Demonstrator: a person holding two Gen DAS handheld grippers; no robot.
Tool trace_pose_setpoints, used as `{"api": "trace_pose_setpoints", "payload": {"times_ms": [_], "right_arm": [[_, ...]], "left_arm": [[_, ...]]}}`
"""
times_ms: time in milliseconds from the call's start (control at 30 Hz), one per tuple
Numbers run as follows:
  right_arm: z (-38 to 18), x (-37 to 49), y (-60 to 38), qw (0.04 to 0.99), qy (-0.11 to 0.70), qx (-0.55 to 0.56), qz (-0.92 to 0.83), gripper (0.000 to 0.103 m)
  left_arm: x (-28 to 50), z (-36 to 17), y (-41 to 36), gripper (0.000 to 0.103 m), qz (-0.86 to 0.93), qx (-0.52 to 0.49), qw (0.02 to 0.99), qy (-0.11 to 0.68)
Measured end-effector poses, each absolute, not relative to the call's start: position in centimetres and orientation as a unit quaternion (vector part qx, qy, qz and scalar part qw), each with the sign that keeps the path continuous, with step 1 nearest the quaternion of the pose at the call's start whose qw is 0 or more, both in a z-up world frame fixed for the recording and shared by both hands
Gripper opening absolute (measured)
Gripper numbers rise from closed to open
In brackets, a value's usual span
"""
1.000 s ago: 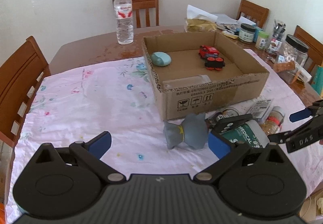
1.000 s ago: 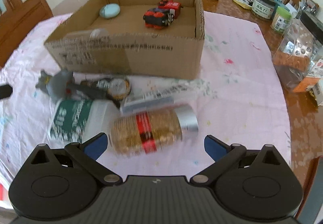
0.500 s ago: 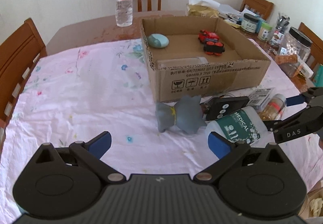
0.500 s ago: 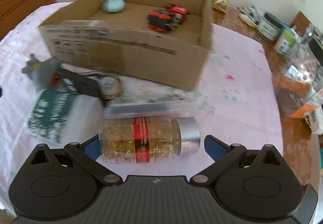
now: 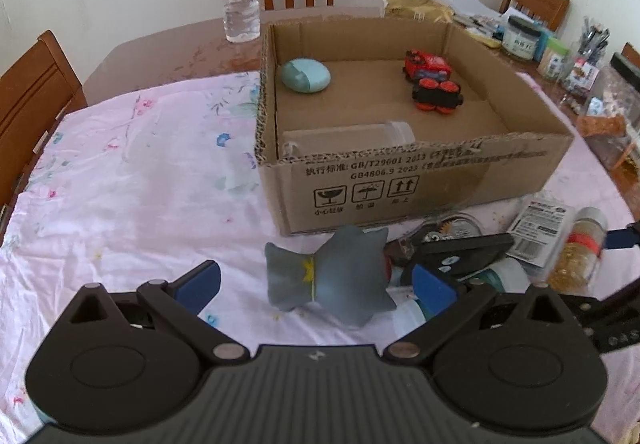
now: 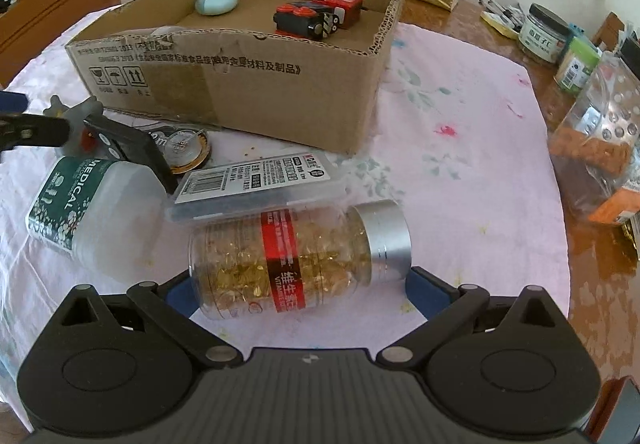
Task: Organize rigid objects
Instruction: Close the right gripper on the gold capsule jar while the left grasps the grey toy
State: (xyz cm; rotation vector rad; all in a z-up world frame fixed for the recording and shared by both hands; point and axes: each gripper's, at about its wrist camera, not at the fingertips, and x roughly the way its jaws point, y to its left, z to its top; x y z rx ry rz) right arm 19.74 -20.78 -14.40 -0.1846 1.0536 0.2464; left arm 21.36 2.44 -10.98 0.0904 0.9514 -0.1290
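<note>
The cardboard box [image 5: 400,180] sits mid-table, already holding a blue oval case [image 5: 305,75], two red toy trains [image 5: 432,84] and a clear jar [image 5: 348,138]. Both grippers have closed in over the last second! The left gripper [image 5: 316,284], jaws spread wide, has moved up to bracket the grey toy figure [image 5: 328,276] near the box's front wall. The right gripper [image 6: 298,290], also open, now straddles the capsule bottle [image 6: 296,256] lying on its side, pads just beside each end. Looks like two grasps are imminent.
</note>
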Motion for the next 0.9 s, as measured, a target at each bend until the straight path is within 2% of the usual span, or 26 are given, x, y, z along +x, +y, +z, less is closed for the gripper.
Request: {"api": "trace_pose_setpoints", "payload": {"times_ms": [300,700,900], "right_arm": [[-14.5,19.4,-20.8,0.860,0.489,-0.088,0.120,0.103],[-14.4,19.0,-20.9,0.865,0.478,-0.088,0.122,0.103],[-14.6,18.3,-21.1,0.874,0.461,-0.087,0.124,0.103]], "left_arm": [[22.8,-13.0,3.7,0.102,-0.060,0.016,0.874,0.481],[22.4,-14.5,5.2,0.102,-0.055,0.062,0.873,0.480],[22.7,-14.7,5.7,0.103,-0.057,0.030,0.882,0.467]]}}
